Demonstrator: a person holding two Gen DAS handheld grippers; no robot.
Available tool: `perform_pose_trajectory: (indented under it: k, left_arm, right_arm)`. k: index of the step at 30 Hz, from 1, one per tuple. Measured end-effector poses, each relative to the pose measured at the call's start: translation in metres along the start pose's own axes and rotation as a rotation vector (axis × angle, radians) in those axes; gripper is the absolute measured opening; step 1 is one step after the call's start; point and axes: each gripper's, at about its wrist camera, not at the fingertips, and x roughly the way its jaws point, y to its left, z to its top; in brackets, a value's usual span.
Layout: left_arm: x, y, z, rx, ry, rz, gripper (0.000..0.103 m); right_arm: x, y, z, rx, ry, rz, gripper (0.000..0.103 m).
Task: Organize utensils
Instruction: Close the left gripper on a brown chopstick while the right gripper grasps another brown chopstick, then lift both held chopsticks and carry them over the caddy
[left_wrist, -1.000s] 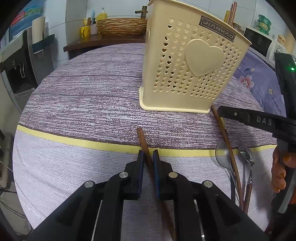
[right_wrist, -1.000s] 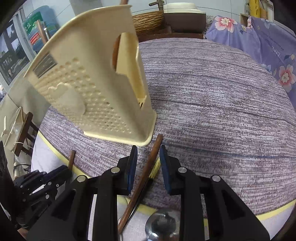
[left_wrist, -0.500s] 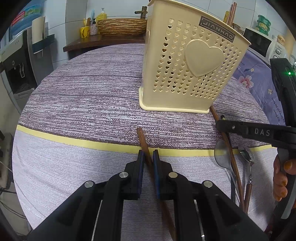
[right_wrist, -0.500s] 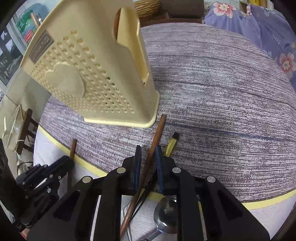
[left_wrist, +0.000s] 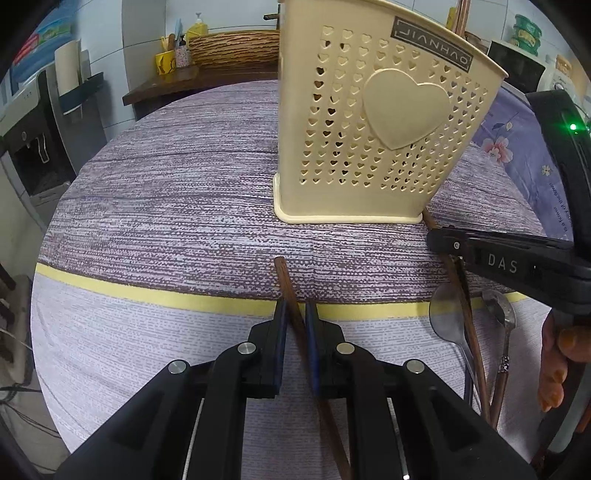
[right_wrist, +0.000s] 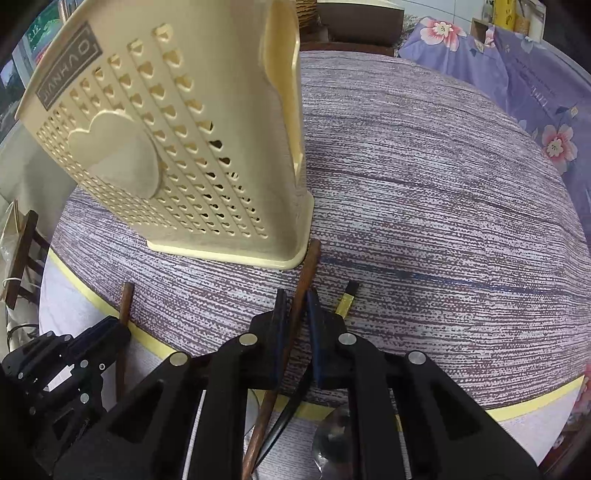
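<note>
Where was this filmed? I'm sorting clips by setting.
Probably a home kitchen or dining area: a microwave, a water dispenser, and a cloth-covered table holding a utensil holder.

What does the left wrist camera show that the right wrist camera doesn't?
Only the left view shows a second, smaller spoon, a woven basket on the shelf behind, and the person's hand.

Only the right view shows a black-and-yellow chopstick beside the right claw.

Both show the cream utensil holder, the striped tablecloth, the left claw and the brown chopstick between its fingers.
</note>
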Motion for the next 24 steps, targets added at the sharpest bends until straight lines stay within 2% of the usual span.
perform_pose_trajectory:
  k: [6,12,19,24]
  left_arm:
    - [0.005,-0.008,0.007,0.037,0.010,0.036,0.011]
    - [0.007,-0.011,0.009,0.041,-0.006,0.055,0.009]
    - [0.005,-0.008,0.010,0.010,-0.030,0.020,0.008]
    - [-0.018,-0.003,0.014,-0.015,-0.102,-0.027,0.008]
  right_arm:
    - [-0.003,0.005,-0.005,0.005,-0.021,-0.020,0.011]
    - [-0.005,0.001,-0.012,0.061,-0.048,0.012,0.009]
    - [-0.017,-0.018,-0.014,0.166,-0.077,0.117,0.008]
    - [-0.041,-0.032,-0.016,0.209,-0.130,0.216,0.008]
